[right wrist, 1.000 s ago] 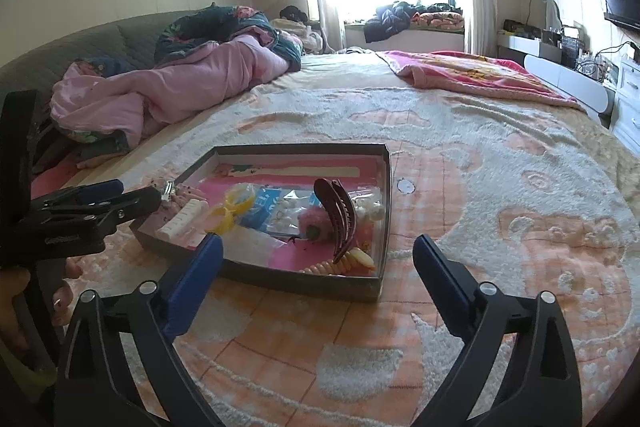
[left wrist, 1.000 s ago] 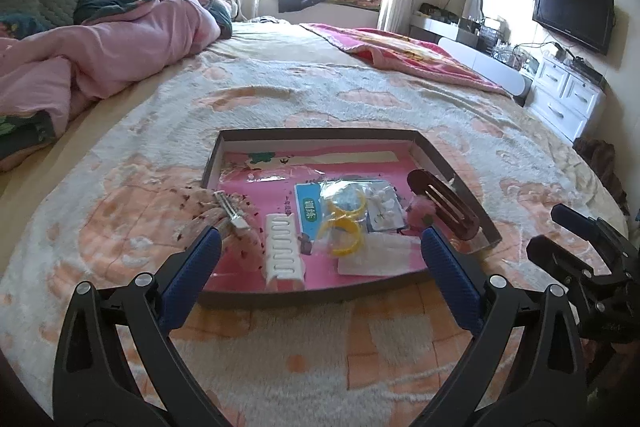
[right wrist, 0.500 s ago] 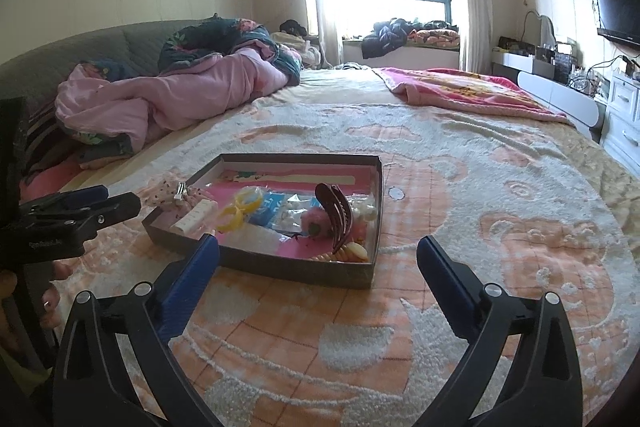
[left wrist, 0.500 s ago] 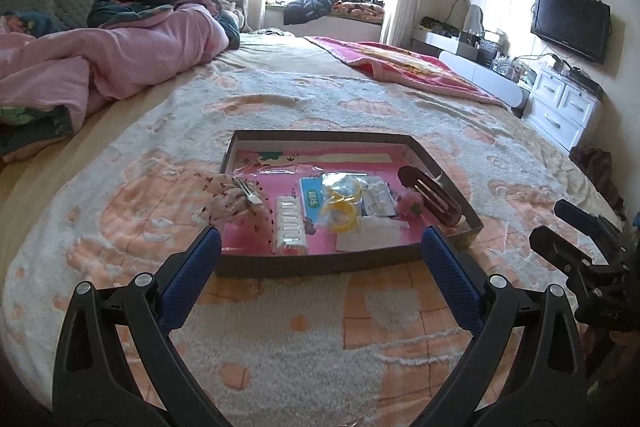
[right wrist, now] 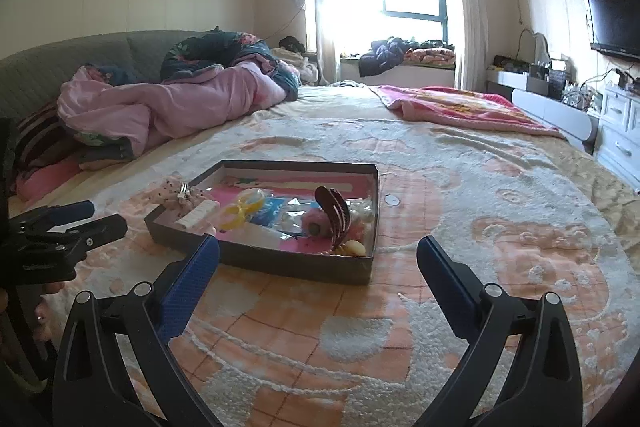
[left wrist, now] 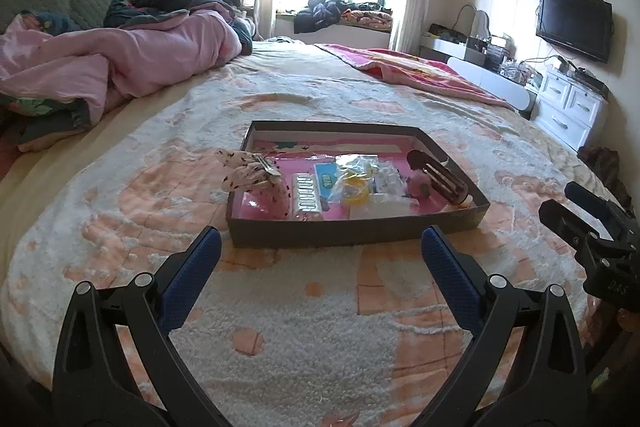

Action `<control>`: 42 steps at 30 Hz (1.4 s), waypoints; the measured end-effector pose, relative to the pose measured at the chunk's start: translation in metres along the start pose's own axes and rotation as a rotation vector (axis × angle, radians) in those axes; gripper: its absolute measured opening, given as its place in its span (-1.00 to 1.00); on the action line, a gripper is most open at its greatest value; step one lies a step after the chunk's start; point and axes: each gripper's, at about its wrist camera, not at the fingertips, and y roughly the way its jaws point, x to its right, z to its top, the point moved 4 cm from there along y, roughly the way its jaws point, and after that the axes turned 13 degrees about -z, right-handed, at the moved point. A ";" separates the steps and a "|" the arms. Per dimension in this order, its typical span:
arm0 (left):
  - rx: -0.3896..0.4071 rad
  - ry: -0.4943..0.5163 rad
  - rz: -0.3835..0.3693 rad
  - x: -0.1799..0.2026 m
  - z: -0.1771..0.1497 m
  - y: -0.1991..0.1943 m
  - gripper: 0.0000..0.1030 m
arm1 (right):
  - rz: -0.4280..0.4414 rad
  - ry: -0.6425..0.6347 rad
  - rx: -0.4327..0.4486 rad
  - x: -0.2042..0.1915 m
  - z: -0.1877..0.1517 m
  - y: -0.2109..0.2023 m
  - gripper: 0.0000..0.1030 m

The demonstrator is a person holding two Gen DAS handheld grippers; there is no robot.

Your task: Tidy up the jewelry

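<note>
A shallow brown box point(left wrist: 356, 229) with a pink floor sits on the fuzzy peach and white bedspread point(left wrist: 280, 327), and it holds all the hair things and trinkets. Seen from the left wrist camera, the box is at 12 o'clock from the left gripper point(left wrist: 320, 263), a little way off. That gripper's blue fingers are wide apart and hold nothing. The right gripper point(right wrist: 318, 267) also has its fingers spread wide and empty, and the box is at about 11 o'clock from it, near its left finger. Inside the box, a dark red hair claw point(left wrist: 438, 177) stands at the 3 o'clock side, next to a pink fluffy thing point(left wrist: 420, 185). A yellow ring point(left wrist: 354, 189) lies in the middle on clear little bags point(left wrist: 384, 179). A white comb clip point(left wrist: 306, 197) lies at the 7 o'clock part. A dotted fabric bow with a metal clip point(left wrist: 250, 173) hangs over the box's 9 o'clock wall, half in and half out. I think this is the looking and choosing step, with no pick begun yet. The bow looks like the one to fix next. The left gripper would need to reach to its 11 o'clock, close softly on the bow, and lay it fully inside.
</note>
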 end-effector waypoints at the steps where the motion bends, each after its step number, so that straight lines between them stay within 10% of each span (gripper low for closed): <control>1: 0.005 0.001 0.003 0.000 -0.001 -0.001 0.78 | -0.006 0.000 0.005 0.000 -0.001 -0.001 0.87; 42: 0.138 0.053 0.037 0.006 -0.021 -0.005 0.78 | -0.085 0.048 0.164 0.003 -0.037 -0.014 0.87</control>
